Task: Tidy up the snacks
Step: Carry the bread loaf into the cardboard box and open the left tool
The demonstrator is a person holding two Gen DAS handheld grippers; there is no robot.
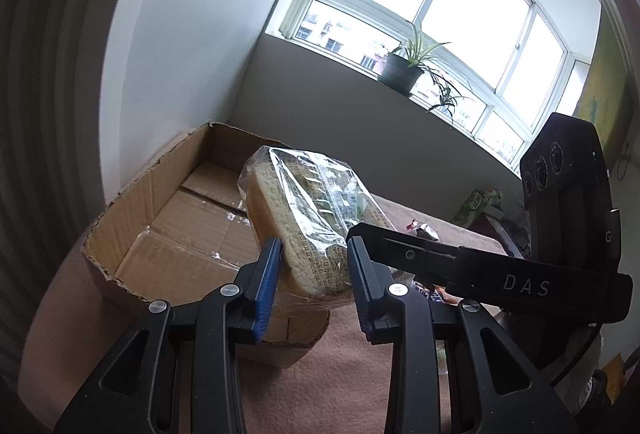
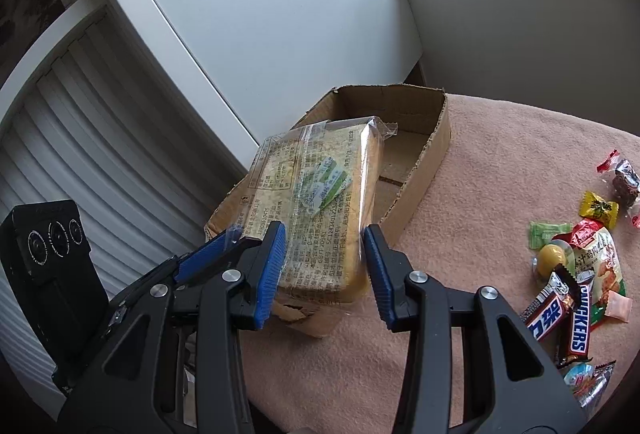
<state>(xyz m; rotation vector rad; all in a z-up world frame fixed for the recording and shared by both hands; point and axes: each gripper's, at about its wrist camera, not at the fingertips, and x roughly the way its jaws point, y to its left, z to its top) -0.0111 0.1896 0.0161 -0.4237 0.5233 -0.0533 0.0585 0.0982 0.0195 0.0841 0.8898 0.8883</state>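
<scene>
Together, your left gripper and right gripper clamp the wrapped bread loaf from both ends, steadying its soft bulk above the cardboard box, while loose snacks wait beside the box.

Clear-wrapped sliced bread tilts above the open, empty cardboard box.

Surface covered in pink cloth. Open cardboard box stands at its far corner. Loose wrapped snacks lie scattered on the cloth, apart from the box.
</scene>
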